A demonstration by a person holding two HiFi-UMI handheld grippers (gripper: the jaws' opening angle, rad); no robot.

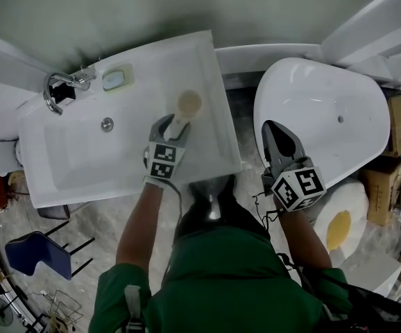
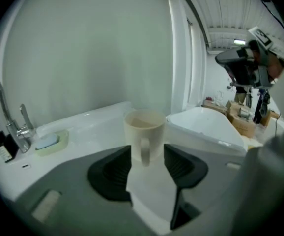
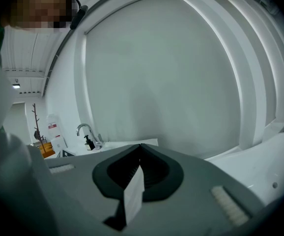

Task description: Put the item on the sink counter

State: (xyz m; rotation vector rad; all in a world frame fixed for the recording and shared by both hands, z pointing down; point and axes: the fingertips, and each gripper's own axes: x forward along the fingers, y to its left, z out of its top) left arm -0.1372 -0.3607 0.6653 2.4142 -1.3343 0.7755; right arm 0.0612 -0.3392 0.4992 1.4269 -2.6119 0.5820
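Left gripper (image 2: 147, 154): jaws wide apart either side of mug handle, pads not pressing. Cream mug (image 2: 143, 132) stands upright on sink counter (image 1: 211, 75), right of basin. Right gripper (image 3: 140, 163): jaws together, nothing between, near bathtub (image 1: 339, 82). Judgement: placement looks done; remaining is backing left gripper off without tipping mug.

The left gripper (image 1: 175, 125) is reaching over the sink counter's (image 1: 207, 68) right part, tilting downward, jaws standing apart with the mug (image 1: 189, 104) between their tips; the right gripper (image 1: 270, 127) is hovering beyond the counter's right edge, jaws pressed together, empty; both forearms are stretching forward.
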